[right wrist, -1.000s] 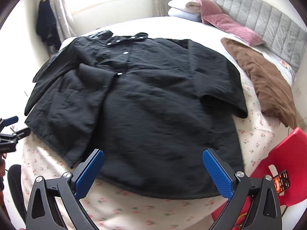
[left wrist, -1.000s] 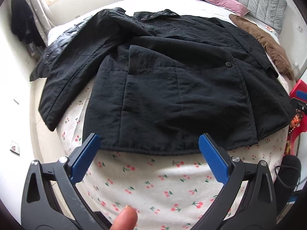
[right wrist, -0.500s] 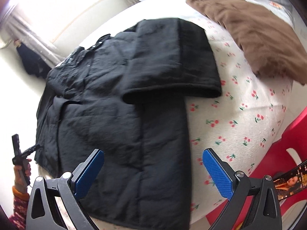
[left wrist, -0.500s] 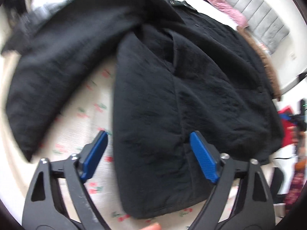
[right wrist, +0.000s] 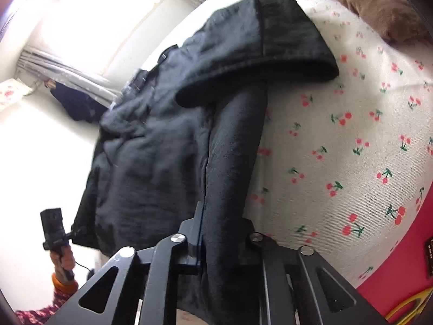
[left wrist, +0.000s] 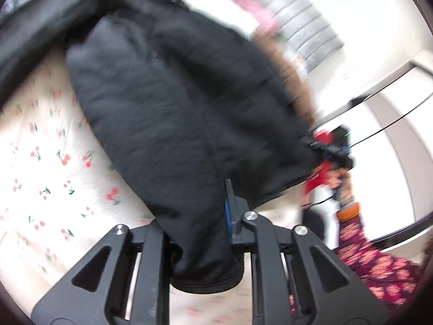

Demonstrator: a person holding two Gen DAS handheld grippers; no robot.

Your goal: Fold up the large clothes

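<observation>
A large black padded jacket point(left wrist: 176, 108) lies spread on the bed. My left gripper point(left wrist: 200, 211) has its jaws closing on the jacket's bottom hem at the left corner. The fabric bunches between the blue pads point(left wrist: 228, 211) and hides the left one. In the right wrist view the jacket point(right wrist: 162, 149) has its right sleeve point(right wrist: 257, 54) folded across the front. My right gripper point(right wrist: 216, 227) has its jaws closing on the hem at the right edge, with cloth pinched between the fingers. The left wrist view is blurred.
A white sheet with a cherry print point(right wrist: 338, 149) covers the bed. A brown garment point(right wrist: 351, 0) lies towards the headboard. A red chair point(right wrist: 392, 284) stands at the bed's right edge. A hand point(right wrist: 62, 262) holds the other gripper at the jacket's far corner.
Both grippers stood open short of the hem. They have since moved in over the jacket's bottom corners, tilted downward, and their jaws have come together on the fabric.
</observation>
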